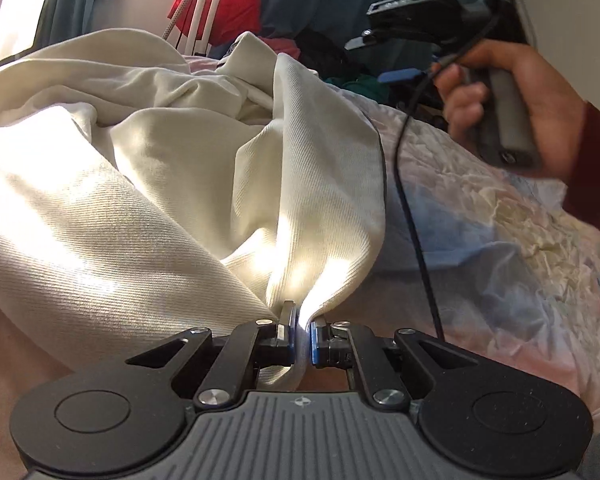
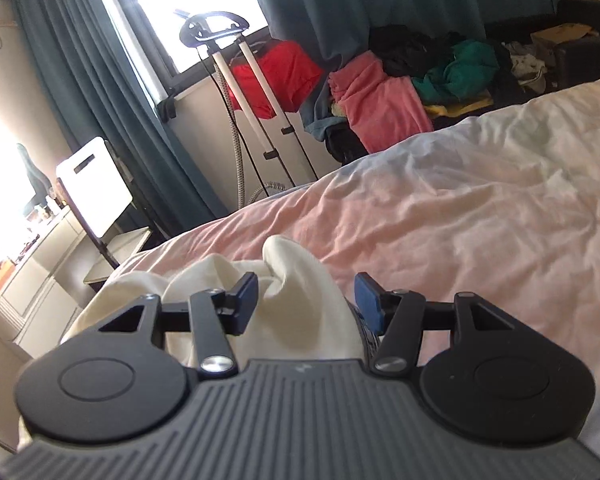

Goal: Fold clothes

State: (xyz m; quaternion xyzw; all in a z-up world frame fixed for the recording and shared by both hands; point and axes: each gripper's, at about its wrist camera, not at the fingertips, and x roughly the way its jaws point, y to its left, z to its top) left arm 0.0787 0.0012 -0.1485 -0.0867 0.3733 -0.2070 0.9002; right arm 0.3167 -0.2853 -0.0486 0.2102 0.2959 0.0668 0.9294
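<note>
A cream knit garment lies crumpled on the bed. My left gripper is shut on a bunched edge of it, which rises in a ridge toward the far side. My right gripper is open, its blue pads apart, and a fold of the cream garment lies between and below the fingers without being clamped. In the left wrist view the right gripper is held in a hand at the upper right, above the garment's far end.
The bed has a pink and pale blue sheet. A pile of clothes lies beyond the bed's far edge. A garment steamer stand, a white chair and teal curtains stand by the window. A black cable hangs over the sheet.
</note>
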